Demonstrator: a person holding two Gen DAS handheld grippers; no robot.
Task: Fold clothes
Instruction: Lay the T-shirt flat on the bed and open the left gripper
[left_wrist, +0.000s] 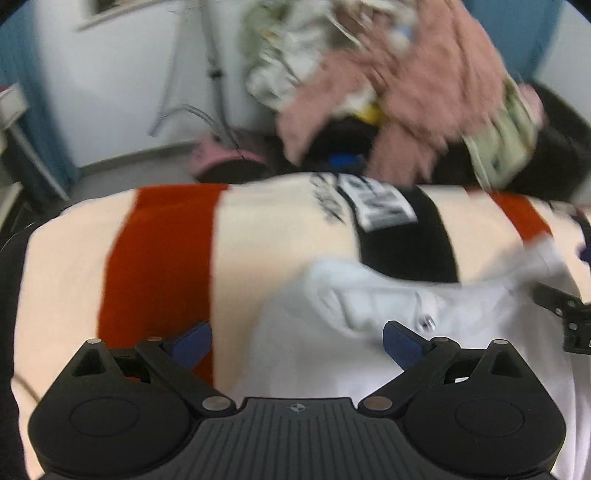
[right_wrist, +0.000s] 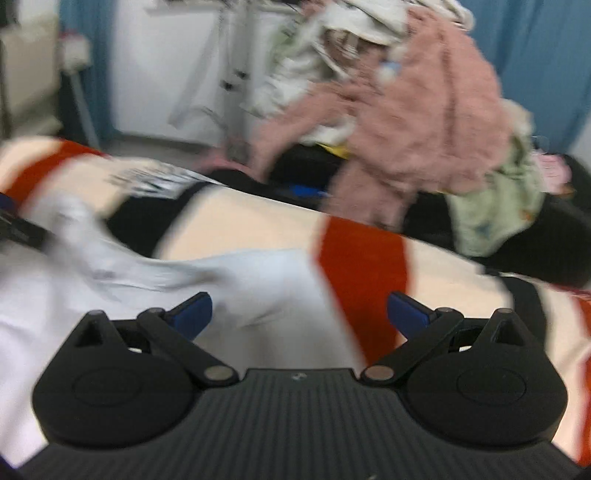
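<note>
The white shirt (left_wrist: 388, 332) lies rumpled on a cream blanket (left_wrist: 266, 236) with red and black stripes; whether a tabletop or a bed carries the blanket, the pictures do not show. In the left wrist view the shirt fills the ground from 12 to 3 o'clock of the left gripper (left_wrist: 297, 341), running under its right finger, with a small metal snap or button (left_wrist: 428, 323) just beyond that finger. In the right wrist view the shirt (right_wrist: 155, 273) spreads from 9 to 12 o'clock of the right gripper (right_wrist: 299, 314), under its left finger. So the shirt lies between the two, its long axis seemingly running across from one to the other, and neither looks clearly nearer. Both sets of jaws stand wide apart and grip nothing. The right gripper's tip also shows at the 3 o'clock edge of the left view. The shirt is creased and uneven, not a squared packet; blur hides whether any fold is already in it, so the scene fits a shirt being spread flat as well as one partway through folding. Beyond the blanket at 12 o'clock a heap of clothes (left_wrist: 406, 81) rises, mostly pink with pale green pieces. A black-on-white printed patch (left_wrist: 380, 206) on the blanket bears writing too smeared to read.
</note>
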